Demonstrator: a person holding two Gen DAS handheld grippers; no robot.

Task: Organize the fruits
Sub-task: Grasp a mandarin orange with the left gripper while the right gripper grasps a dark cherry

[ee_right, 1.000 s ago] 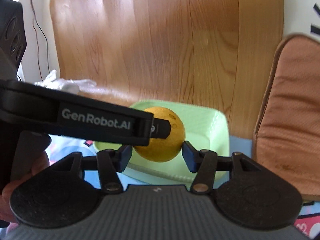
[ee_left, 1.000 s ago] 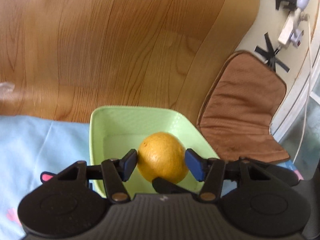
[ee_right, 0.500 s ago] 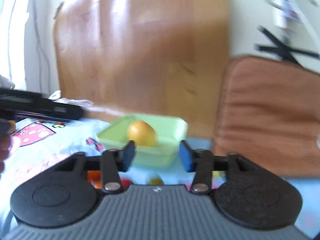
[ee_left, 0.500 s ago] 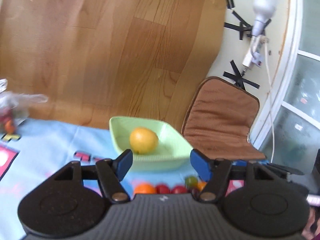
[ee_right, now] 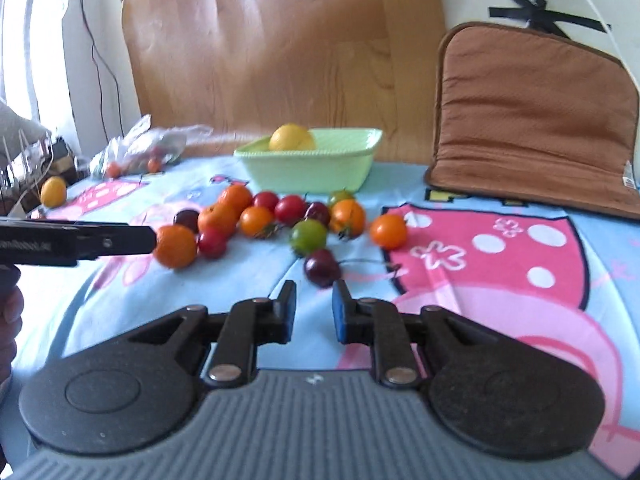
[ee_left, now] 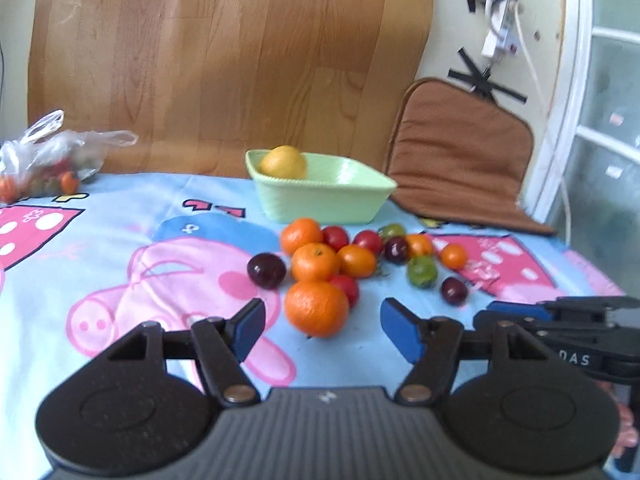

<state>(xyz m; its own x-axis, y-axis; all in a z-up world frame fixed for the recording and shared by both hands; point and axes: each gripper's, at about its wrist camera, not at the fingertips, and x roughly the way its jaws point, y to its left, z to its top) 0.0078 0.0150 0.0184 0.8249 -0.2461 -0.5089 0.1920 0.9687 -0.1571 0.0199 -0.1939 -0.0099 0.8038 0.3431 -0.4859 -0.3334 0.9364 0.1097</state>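
Green bowl (ee_left: 320, 200) looked like smooth matt plastic, ribbed under the rim. Behind it, wood-grain board (ee_left: 224, 64) showed a glossy sheen. Cushion (ee_right: 532, 120) right of bowl: brown quilted cloth. Tablecloth (ee_left: 100, 248): printed matt fabric. Bag (ee_left: 48, 152) left of bowl: crinkled clear plastic.

Bag (ee_left: 48, 160) contents blurred; bowl (ee_left: 320, 196) wall hides lemon (ee_left: 283, 162) underside.

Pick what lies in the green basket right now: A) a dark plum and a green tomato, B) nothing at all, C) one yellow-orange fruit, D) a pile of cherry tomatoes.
C. A single yellow-orange fruit sits alone in the green basket; the tomatoes, plums and oranges all lie on the cloth in front of it.
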